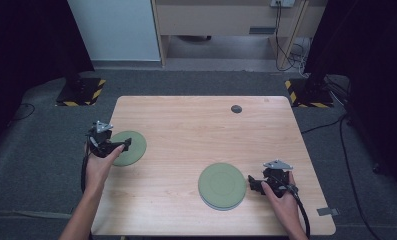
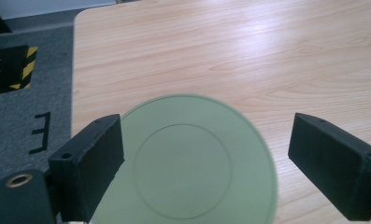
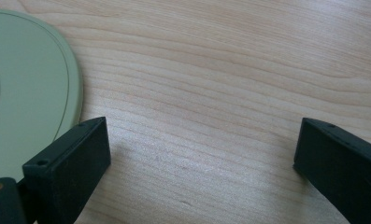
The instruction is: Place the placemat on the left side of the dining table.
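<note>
Two green plates [image 1: 128, 148] [image 1: 222, 185], left claw [image 1: 122, 146] wide open — near rim hidden

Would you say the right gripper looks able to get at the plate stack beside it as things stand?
Probably yes: the right gripper sits open just right of the plate stack, with bare table between its jaws and nothing blocking the rim.

Wooden table [image 1: 196, 125]: left gripper [image 1: 117, 145] at near-left round green plate [image 1: 133, 150]; right gripper [image 1: 256, 184] beside near-right green plate stack [image 1: 221, 186]; small dark disc [image 1: 236, 109] far.
</note>
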Demonstrator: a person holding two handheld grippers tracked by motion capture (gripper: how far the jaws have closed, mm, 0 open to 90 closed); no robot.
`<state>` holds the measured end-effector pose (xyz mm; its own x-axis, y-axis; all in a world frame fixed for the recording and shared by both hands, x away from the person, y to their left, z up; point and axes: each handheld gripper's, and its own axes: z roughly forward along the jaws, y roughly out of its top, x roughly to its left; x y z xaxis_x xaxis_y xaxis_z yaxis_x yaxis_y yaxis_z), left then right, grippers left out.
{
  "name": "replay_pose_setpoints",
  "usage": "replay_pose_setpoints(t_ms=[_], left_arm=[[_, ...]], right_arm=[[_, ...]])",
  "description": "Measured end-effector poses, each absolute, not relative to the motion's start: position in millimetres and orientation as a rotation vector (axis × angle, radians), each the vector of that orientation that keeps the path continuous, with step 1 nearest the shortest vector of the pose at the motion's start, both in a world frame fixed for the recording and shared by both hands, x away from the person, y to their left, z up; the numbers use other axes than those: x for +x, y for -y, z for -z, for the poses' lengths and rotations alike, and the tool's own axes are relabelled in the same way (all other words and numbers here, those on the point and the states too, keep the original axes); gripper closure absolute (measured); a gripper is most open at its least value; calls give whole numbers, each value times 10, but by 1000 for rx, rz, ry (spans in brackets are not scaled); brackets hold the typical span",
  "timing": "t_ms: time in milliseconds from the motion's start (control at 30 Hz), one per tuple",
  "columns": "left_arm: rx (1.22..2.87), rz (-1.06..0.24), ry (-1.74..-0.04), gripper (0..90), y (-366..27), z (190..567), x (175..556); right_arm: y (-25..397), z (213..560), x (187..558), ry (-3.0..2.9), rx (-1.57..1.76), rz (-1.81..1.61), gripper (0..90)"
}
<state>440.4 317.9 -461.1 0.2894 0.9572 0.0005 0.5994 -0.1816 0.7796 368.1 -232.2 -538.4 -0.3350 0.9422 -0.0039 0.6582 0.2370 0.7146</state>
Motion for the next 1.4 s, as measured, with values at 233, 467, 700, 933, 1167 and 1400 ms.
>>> replay_pose_setpoints(t_ms=[233,467,700,933,1167,1400], left_arm=[[1893,-646,-1348,96,-3002,4559,4384],[1912,-617,-1289,95,-2803,4517,4347],[1932,-585,-1232,84,-2555,4513,4308],[1960,-513,-1179,80,-2289,4542,4251],[1998,-503,-1125,79,-2088,4553,4176],[2023,-481,-1092,79,-1928,4593,4101]], right_arm=[[2321,5384,3680,-2078,1465,-870,41],[2321,5384,3680,-2078,1465,-870,40],[2322,5385,3681,-2078,1466,-869,39],[2324,5385,3682,-2079,1467,-870,38],[2324,5385,3683,-2079,1467,-870,38],[2324,5385,3683,-2079,1468,-870,38]])
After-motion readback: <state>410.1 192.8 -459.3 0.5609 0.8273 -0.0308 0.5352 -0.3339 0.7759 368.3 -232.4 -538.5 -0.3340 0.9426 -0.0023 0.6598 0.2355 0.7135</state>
